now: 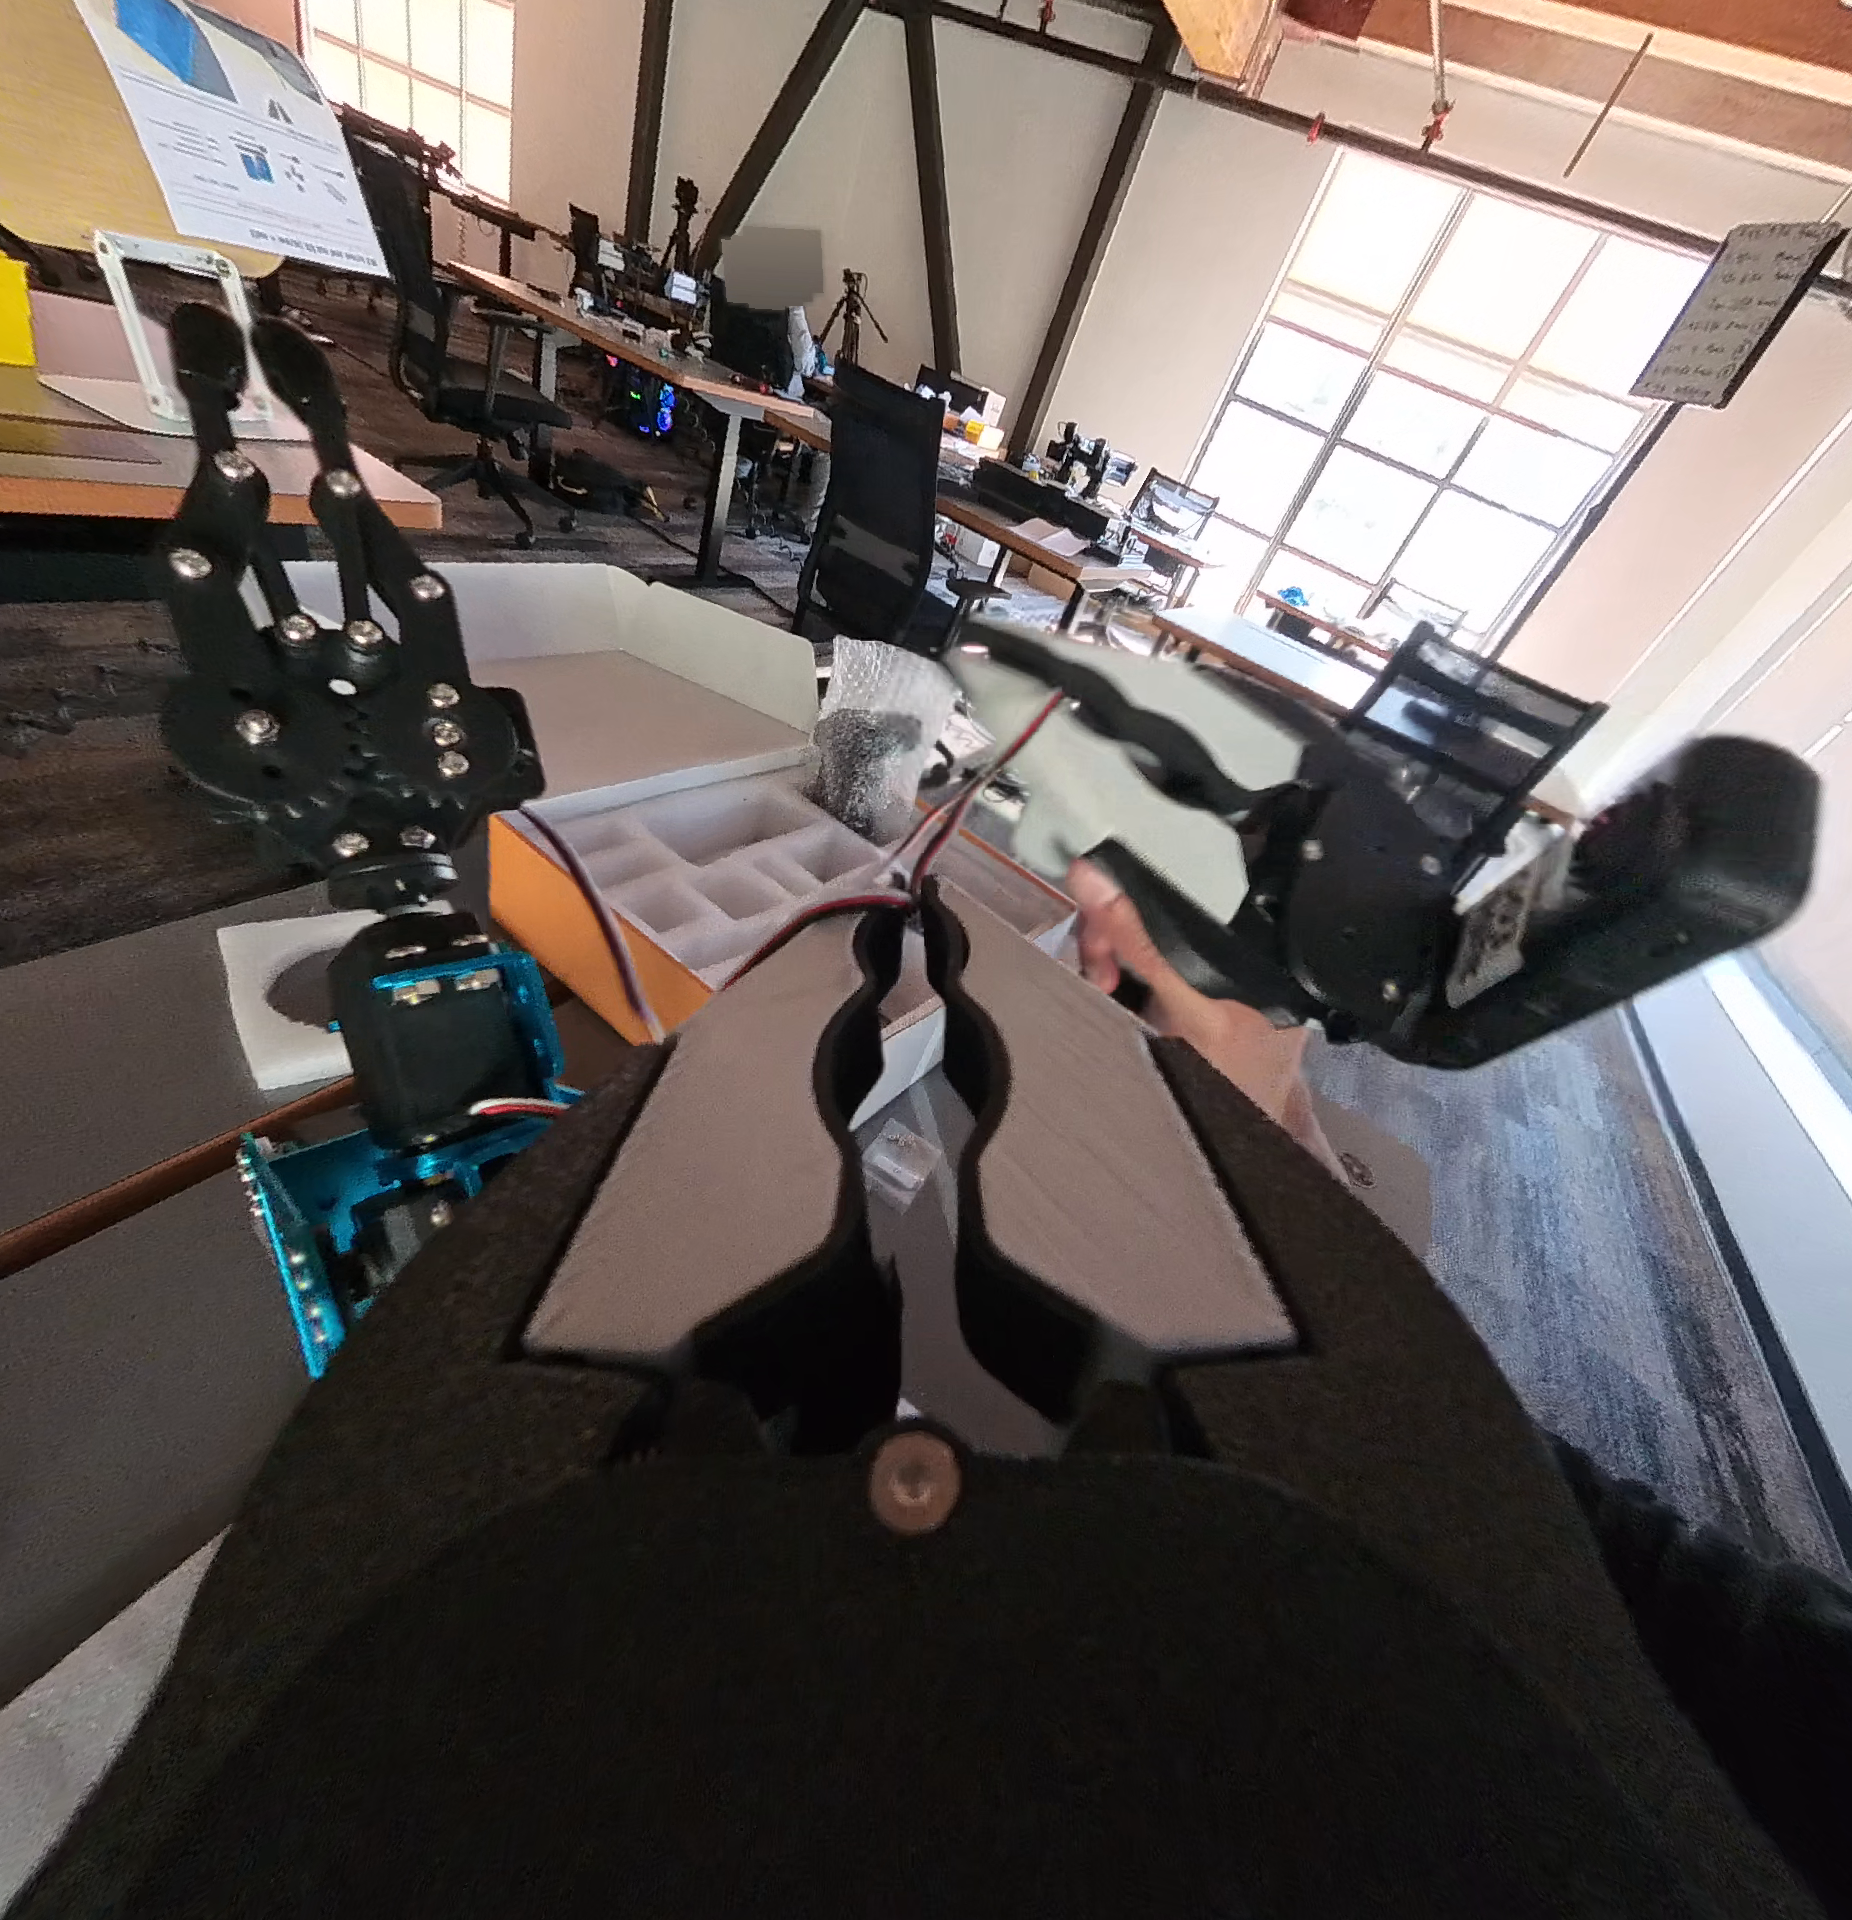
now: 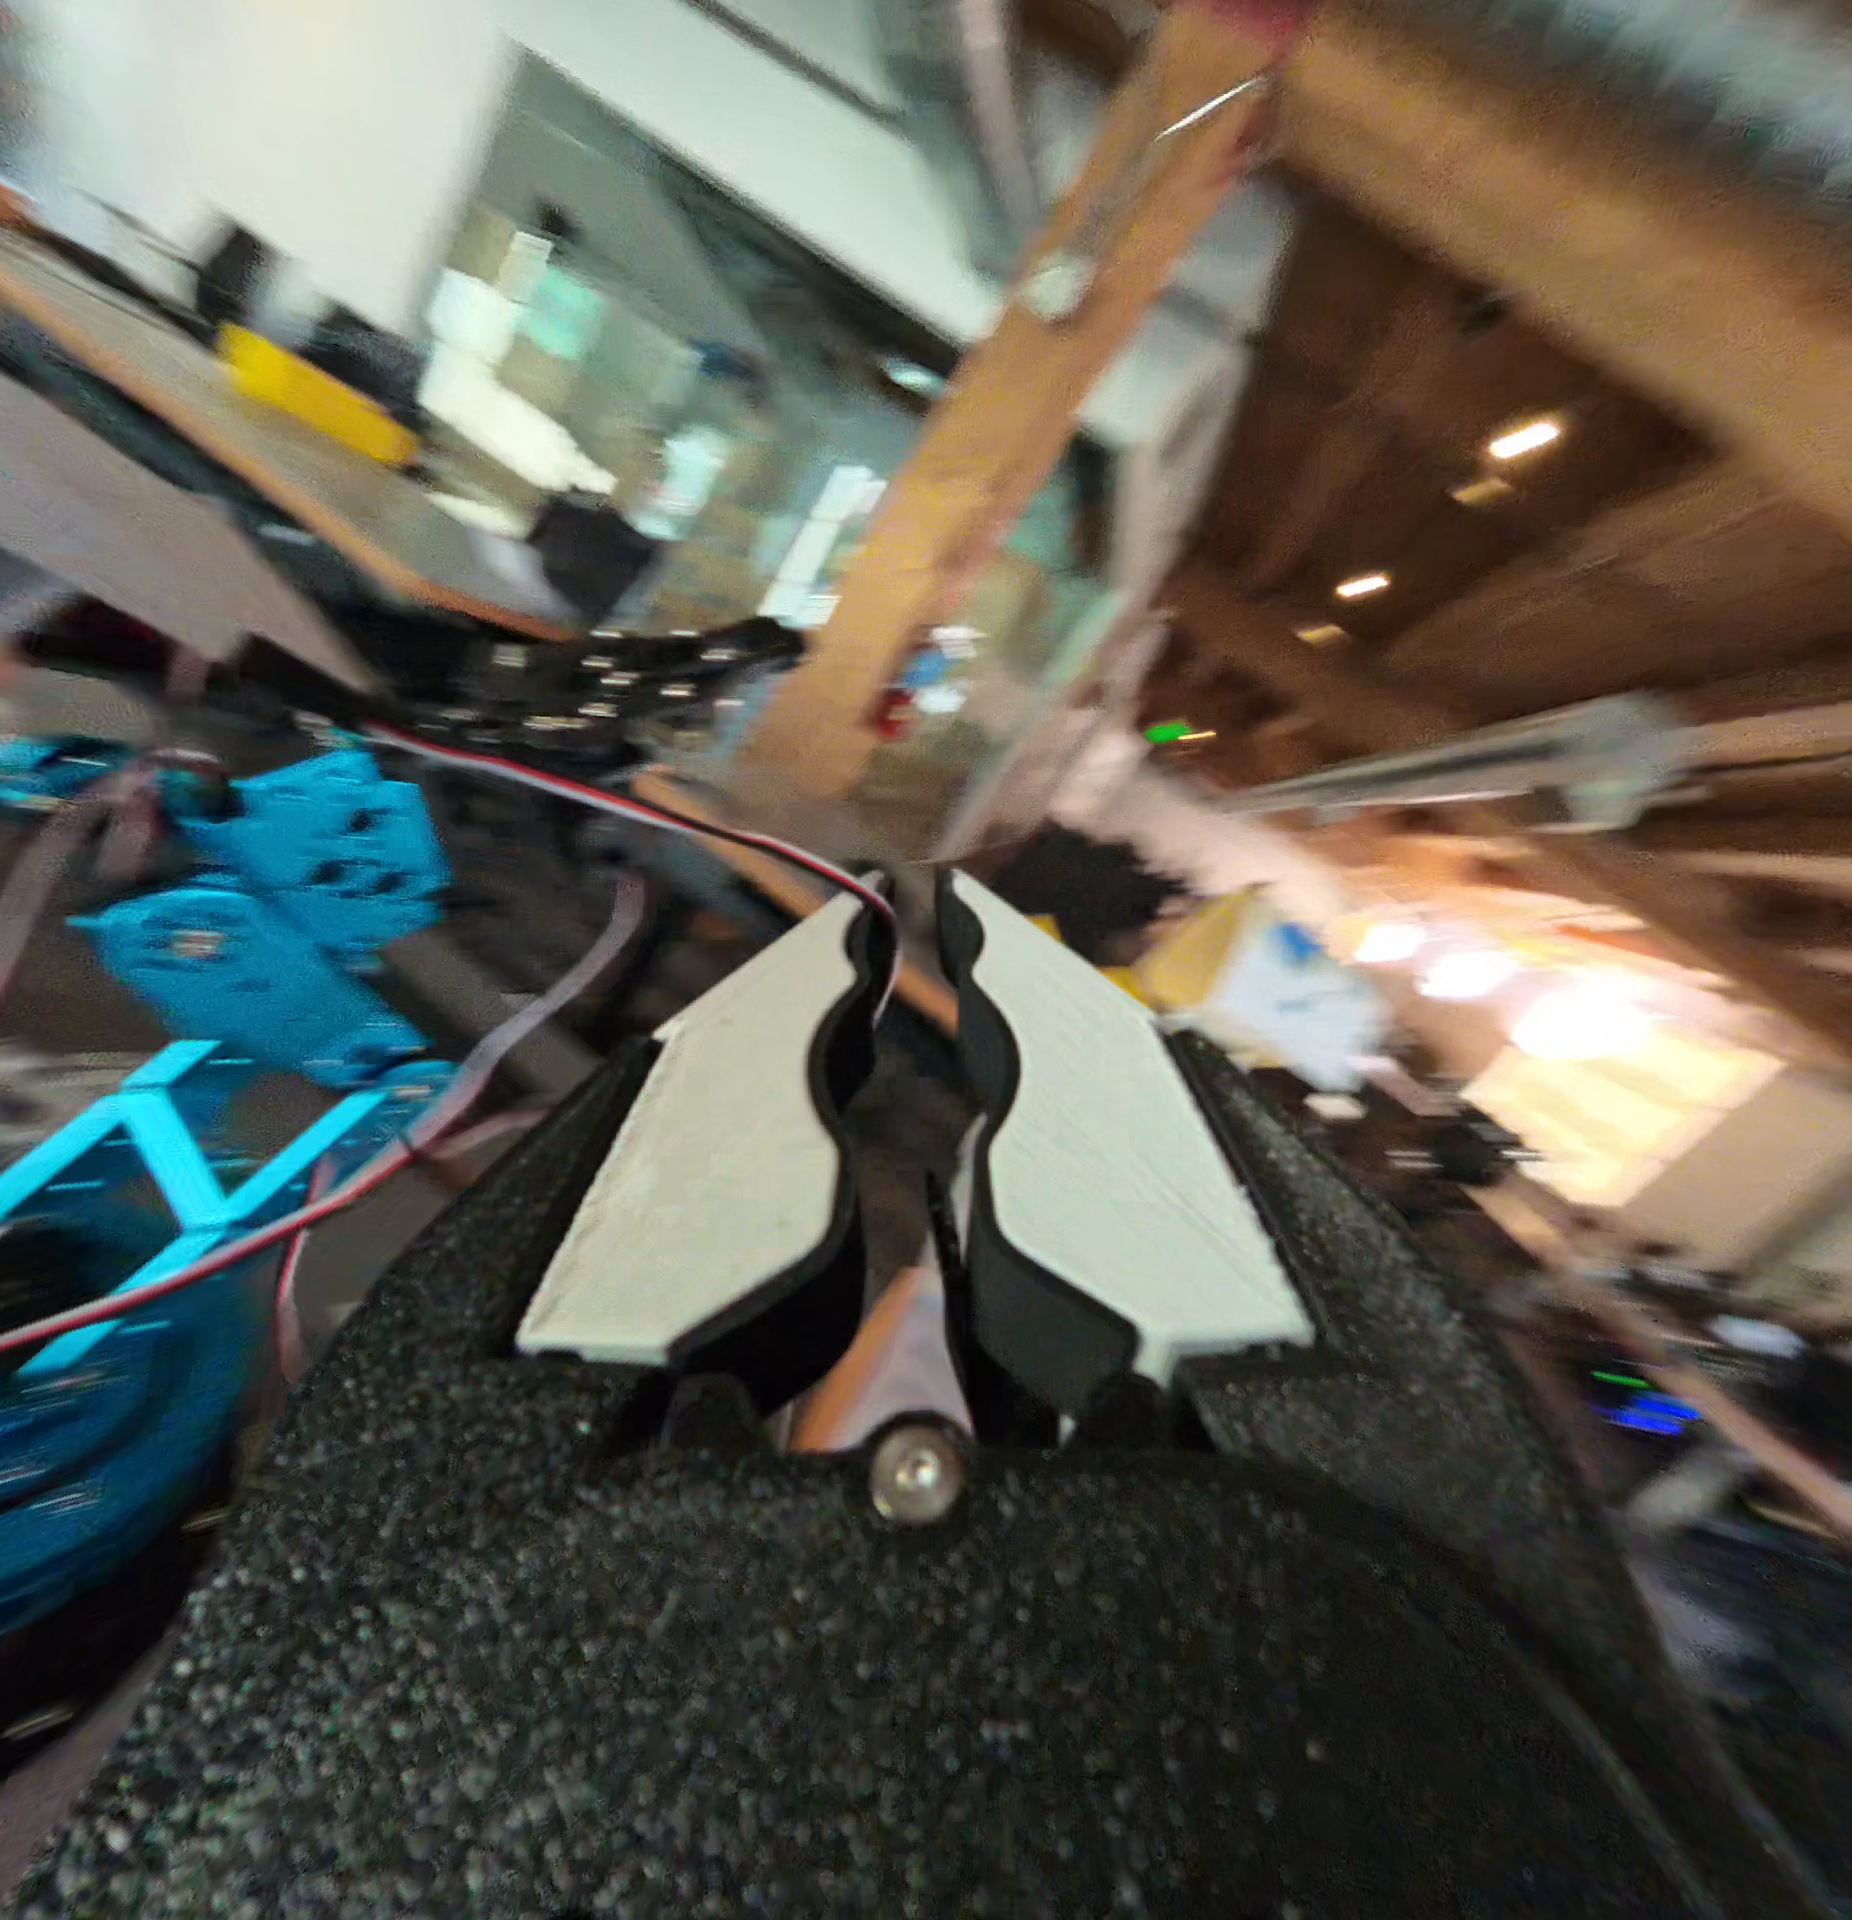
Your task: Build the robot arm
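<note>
Pinching a thin red, black and white servo cable (image 1: 906, 891) at their very tips, the jaws of the left gripper (image 1: 909, 902) stand nearly closed, with only a narrow slit between them. From that pinch the cable runs down and to the left, toward the small blue and black robot arm (image 1: 382, 935) standing on the counter (image 1: 101, 1039) on the gripper's left, its black claw (image 1: 278, 582) pointing upward. A further strand leads ahead and to the right into the right gripper (image 1: 1005, 665), which hangs just beyond the left one, tilted, with a bare hand (image 1: 1140, 956) under it.

Seen from its own camera, the right gripper (image 2: 914, 883) also has its jaws almost together, and the same striped cable (image 2: 693, 821) lies across the tip of its left finger (image 2: 756, 1091) and slips into the gap. That picture is badly smeared, so I cannot tell whether the wire is truly clamped there or merely resting in the slit. The blue frame (image 2: 226, 935) sits to this gripper's left.

So the cable's long axis runs roughly from the robot arm, leftward and low, up through the left gripper to the right one; the left sits nearer the arm. Straight ahead of the left gripper lies an orange box with a white foam insert (image 1: 735, 862) and a bubble-wrap bag (image 1: 880, 738).
</note>
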Available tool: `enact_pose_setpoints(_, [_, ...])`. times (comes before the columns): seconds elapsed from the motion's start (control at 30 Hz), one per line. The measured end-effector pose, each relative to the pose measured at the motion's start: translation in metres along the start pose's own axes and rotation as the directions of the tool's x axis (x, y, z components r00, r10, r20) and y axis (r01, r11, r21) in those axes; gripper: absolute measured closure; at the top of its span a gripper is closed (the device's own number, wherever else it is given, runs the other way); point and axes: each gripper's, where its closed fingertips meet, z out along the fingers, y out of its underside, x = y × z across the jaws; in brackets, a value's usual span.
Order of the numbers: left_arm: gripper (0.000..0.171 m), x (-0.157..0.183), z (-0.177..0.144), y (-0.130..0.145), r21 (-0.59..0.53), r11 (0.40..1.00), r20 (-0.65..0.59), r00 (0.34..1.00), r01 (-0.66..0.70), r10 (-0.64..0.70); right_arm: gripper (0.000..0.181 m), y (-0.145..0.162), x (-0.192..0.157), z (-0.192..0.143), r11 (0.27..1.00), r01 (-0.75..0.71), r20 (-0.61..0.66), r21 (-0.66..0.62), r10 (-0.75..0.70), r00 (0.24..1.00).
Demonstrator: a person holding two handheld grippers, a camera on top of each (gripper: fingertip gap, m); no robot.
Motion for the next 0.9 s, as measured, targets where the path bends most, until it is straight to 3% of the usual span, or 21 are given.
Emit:
enact_pose_setpoints(0.07, [0.170,-0.001,-0.001,-0.001,0.009,1.000,-0.013,1.000,0.013,-0.012,0.180,-0.009,0.021,-0.012,0.996,0.090,-0.109,0.008,-0.089,0.990])
enact_pose_setpoints(0.13, [0.170,-0.003,-0.003,-0.003,0.021,1.000,-0.013,1.000,0.016,-0.015,0.177,-0.008,0.035,-0.019,0.995,0.087,-0.124,-0.038,-0.091,0.988])
enact_pose_setpoints(0.3, [0.165,0.001,-0.004,-0.001,0.032,0.999,-0.062,0.998,0.005,-0.003,0.181,0.005,0.008,-0.032,0.976,-0.069,0.200,-0.208,0.112,0.973])
enact_pose_setpoints(0.4, [0.150,0.020,-0.005,0.008,0.043,0.996,-0.135,0.988,-0.073,0.078,0.181,-0.026,-0.003,-0.060,0.950,-0.224,0.337,-0.218,0.289,0.896])
enact_pose_setpoints(0.47, [0.147,0.033,-0.009,0.017,0.058,0.984,-0.150,0.973,-0.170,0.177,0.181,-0.067,0.003,-0.087,0.924,-0.360,0.382,-0.132,0.382,0.841])
enact_pose_setpoints(0.53, [0.144,0.046,-0.014,0.029,0.071,0.957,-0.166,0.943,-0.281,0.289,0.181,-0.092,0.001,-0.112,0.898,-0.429,0.433,-0.103,0.428,0.793])
enact_pose_setpoints(0.63, [0.134,0.067,-0.016,0.055,0.065,0.905,-0.190,0.885,-0.421,0.425,0.181,-0.099,-0.017,-0.130,0.876,-0.455,0.471,-0.160,0.473,0.745])
enact_pose_setpoints(0.73, [0.128,0.081,-0.016,0.080,0.027,0.867,-0.185,0.849,-0.498,0.494,0.181,-0.112,-0.039,-0.141,0.813,-0.524,0.545,-0.252,0.567,0.618])
enact_pose_setpoints(0.8, [0.128,0.101,-0.024,0.104,0.001,0.860,-0.282,0.825,-0.511,0.491,0.181,-0.112,-0.048,-0.140,0.809,-0.510,0.531,-0.291,0.580,0.618])
enact_pose_setpoints(0.9, [0.128,0.132,-0.048,0.133,-0.033,0.909,-0.464,0.813,-0.414,0.353,0.181,-0.114,-0.068,-0.143,0.776,-0.525,0.544,-0.350,0.625,0.560])
